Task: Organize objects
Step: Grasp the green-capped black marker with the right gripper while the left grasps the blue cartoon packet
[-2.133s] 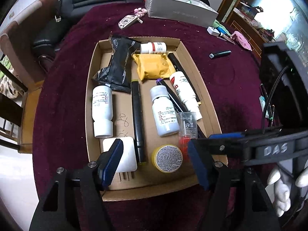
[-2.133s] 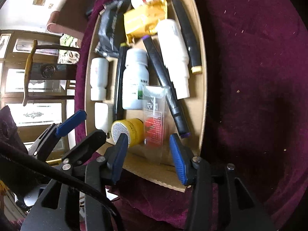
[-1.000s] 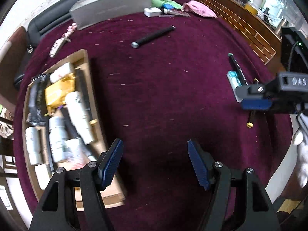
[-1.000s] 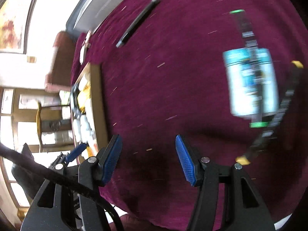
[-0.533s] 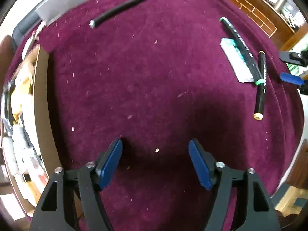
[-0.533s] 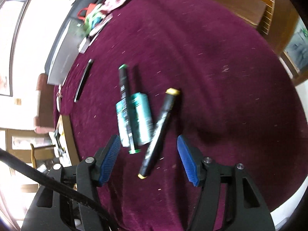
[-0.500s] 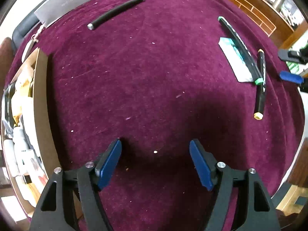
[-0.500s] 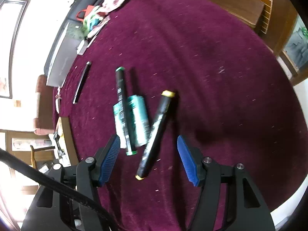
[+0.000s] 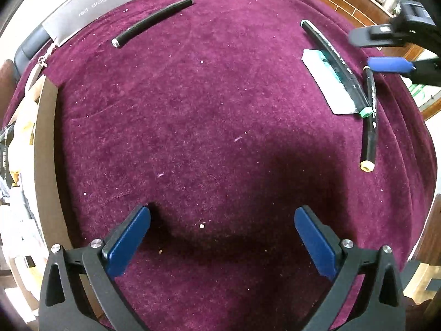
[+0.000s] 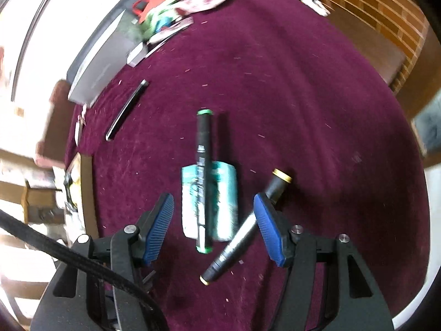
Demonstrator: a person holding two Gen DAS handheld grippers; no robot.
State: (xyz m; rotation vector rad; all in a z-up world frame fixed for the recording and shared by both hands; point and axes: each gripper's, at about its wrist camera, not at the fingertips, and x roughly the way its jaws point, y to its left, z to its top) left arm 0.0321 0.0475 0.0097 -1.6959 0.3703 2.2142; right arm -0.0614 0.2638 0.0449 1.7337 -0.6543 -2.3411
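My left gripper (image 9: 220,220) hovers low over bare maroon cloth, its jaws opening wide with nothing between them. To its upper right a green-capped marker (image 9: 335,66) rests on a teal packet (image 9: 323,85), with a yellow-capped marker (image 9: 369,121) beside them. My right gripper (image 10: 213,220) is open just above these. The teal packet (image 10: 220,201) and green-capped marker (image 10: 202,171) show between its fingers. The yellow-capped marker (image 10: 248,229) passes under the right one. A black pen (image 9: 153,20) lies far back.
The cardboard tray (image 9: 45,151), packed with bottles and packets, stands at the left edge. A grey box (image 9: 91,8) and loose clutter (image 10: 171,19) line the far side. The table edge curves close on the right (image 9: 408,138).
Both grippers have swung away from the tray towards the right side of the table. The left jaws have spread much wider. The right gripper has come down over the packet and markers.
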